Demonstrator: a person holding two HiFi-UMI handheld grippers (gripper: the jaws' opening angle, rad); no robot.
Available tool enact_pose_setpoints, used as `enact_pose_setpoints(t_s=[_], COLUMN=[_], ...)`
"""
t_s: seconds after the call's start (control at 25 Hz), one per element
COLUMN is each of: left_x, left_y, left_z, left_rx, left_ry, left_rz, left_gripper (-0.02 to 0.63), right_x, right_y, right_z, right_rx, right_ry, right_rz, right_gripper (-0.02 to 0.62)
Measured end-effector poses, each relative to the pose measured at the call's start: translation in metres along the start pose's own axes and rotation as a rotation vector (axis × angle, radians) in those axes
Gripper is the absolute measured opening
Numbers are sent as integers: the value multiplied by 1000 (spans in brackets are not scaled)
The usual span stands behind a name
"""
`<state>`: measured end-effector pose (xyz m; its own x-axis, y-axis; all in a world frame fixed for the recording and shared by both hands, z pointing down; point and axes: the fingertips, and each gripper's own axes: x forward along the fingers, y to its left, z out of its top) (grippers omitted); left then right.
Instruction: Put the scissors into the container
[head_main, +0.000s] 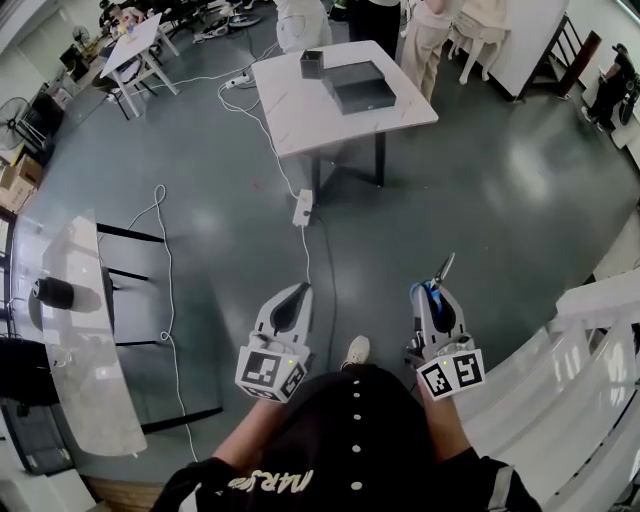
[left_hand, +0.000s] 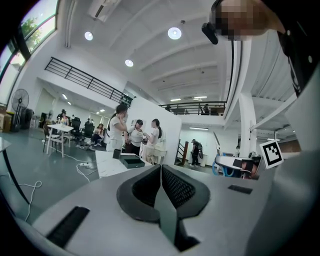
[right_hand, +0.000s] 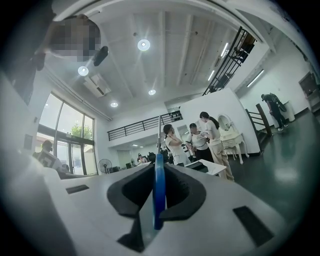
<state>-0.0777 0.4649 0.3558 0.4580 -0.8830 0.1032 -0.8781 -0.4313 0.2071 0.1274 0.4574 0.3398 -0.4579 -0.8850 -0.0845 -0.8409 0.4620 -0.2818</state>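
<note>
— Two grippers are held out low in front of the person in the head view. How are the jaws of the left gripper (head_main: 296, 292) set?

— They are shut together, pad against pad, and nothing is seen between them in the left gripper view.

— And the right gripper (head_main: 432, 291)?

— It is closed narrowly on the scissors (right_hand: 158, 187). The blue handle is pinched edge-on between the pads (seen best in the right gripper view), and the blades are pointed up and away beyond the tips.

— Where is the container to be found?

— A flat dark container (head_main: 358, 86) is set on a white table (head_main: 300, 120) well ahead across the grey floor. A smaller dark box (head_main: 312, 64) is placed just beside it, towards the table's far edge. The scissors are kept well apart from the container, held in the air above the floor.

— What else is shown?

— A power strip (head_main: 303, 207) is laid on the floor near the table's legs, and a white cable (head_main: 165, 250) is run across the floor to the left. Several people (head_main: 425, 40) are gathered behind the table. A glass-topped table (head_main: 80, 330) is seen at the left edge and a white railing (head_main: 600, 330) at the right. One shoe (head_main: 356, 350) is shown between the two grippers.
</note>
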Motion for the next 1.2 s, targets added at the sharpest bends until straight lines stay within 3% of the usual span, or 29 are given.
enact_pose_setpoints(t_s=[0.64, 1.2], left_x=[96, 128], left_y=[-11, 11], left_z=[-10, -14], left_rx=[-35, -42], left_ry=[4, 16], left_rz=[69, 82], left_gripper=[35, 35], right_x=[51, 87], right_y=[-92, -116], right_z=[4, -3], right_rx=[13, 14], right_ry=[37, 52], right_rz=[48, 46], right_gripper=[60, 60])
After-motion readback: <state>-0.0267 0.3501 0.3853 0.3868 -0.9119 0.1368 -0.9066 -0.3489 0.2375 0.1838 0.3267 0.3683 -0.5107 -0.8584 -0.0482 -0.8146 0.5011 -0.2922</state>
